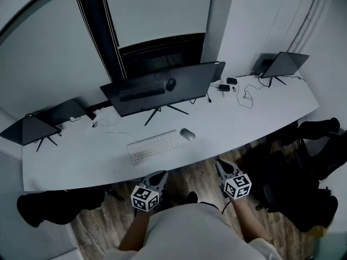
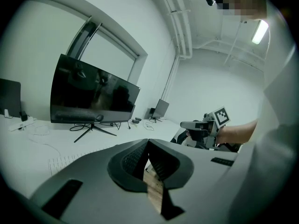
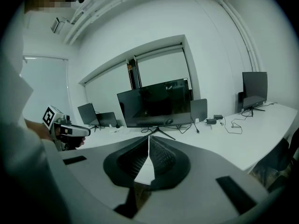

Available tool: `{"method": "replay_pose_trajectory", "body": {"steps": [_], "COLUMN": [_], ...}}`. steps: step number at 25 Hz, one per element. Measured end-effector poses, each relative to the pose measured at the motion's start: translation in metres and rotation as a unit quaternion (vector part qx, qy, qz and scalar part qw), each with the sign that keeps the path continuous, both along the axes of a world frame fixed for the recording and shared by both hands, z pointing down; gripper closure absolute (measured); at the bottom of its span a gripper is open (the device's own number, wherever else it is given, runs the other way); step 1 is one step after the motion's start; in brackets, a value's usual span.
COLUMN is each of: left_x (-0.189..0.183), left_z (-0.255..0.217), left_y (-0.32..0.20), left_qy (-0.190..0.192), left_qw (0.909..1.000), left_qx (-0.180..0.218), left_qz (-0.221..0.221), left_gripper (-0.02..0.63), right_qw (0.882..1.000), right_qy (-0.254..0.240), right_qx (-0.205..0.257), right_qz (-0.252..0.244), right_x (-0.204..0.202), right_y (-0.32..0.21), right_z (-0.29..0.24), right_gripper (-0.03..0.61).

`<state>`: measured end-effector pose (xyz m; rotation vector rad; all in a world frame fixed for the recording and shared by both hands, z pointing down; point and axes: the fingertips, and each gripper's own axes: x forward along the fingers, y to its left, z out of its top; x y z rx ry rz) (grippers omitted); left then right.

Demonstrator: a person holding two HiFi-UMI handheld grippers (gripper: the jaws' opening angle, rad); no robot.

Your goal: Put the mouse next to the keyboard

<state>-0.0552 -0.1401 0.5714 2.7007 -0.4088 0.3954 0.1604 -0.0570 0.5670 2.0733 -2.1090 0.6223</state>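
A white keyboard (image 1: 154,145) lies near the front edge of the long white desk (image 1: 260,118). The grey mouse (image 1: 187,134) rests on the desk just off the keyboard's right end. Both grippers hang below the desk's front edge, over the wooden floor, clear of both objects. My left gripper (image 1: 161,173) (image 2: 148,143) is shut, its jaw tips meeting with nothing between them. My right gripper (image 1: 222,164) (image 3: 149,138) is also shut and empty. The keyboard's (image 2: 65,161) edge shows at the left in the left gripper view.
A wide dark monitor (image 1: 157,88) stands behind the keyboard. Smaller tilted screens sit at the desk's left end (image 1: 32,129) and right end (image 1: 284,64). Cables and adapters (image 1: 225,85) lie at the back. Black chairs (image 1: 320,161) (image 1: 49,207) stand by the desk.
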Motion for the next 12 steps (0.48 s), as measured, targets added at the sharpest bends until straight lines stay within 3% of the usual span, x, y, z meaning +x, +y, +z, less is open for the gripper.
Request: {"method": "replay_pose_trajectory", "body": {"steps": [12], "left_x": [0.015], "left_z": [-0.006], "left_y": [0.001], "left_qy": [0.002], "left_qw": [1.0000], "left_qx": [0.005], "left_qz": [0.005], "left_gripper": [0.597], "right_qw": [1.000], "right_qy": [-0.009], "right_qx": [0.005], "right_qz": [-0.002], "right_x": [0.004], "right_y": [-0.005], "right_z": [0.001], "right_gripper": [0.543]}}
